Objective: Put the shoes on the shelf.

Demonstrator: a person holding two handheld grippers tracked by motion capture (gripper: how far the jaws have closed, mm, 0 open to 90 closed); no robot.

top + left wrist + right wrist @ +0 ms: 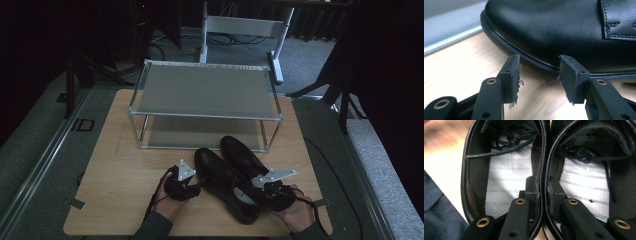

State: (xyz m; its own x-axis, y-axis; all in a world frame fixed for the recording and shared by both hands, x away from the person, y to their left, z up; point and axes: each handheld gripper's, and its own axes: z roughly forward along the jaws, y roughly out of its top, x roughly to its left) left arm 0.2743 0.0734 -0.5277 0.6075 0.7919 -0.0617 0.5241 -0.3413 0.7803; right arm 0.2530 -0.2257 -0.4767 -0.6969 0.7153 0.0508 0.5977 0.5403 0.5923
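Observation:
Two black leather shoes stand side by side on the wooden table (pixel 120 170), the left shoe (pixel 212 167) beside the right shoe (pixel 239 151), toes toward the rack. My right gripper (pixel 253 192) reaches in from the heel end. It is shut on the two touching inner walls, one jaw inside the left shoe (pixel 471 170) and one inside the right shoe (pixel 624 182), as the right gripper (pixel 542 186) view shows. My left gripper (pixel 198 186) is open at the left shoe's outer side. Its tips (pixel 539 67) rest at the sole edge of the toe (pixel 554 30) without clamping it.
A two-tier metal shoe rack (pixel 205 92) stands at the back of the table, both shelves bare; its lower bar (pixel 449 40) lies just past the toe. A white frame (pixel 240 25) stands on the floor behind. A dark sleeve (pixel 439 212) lies left of the shoes.

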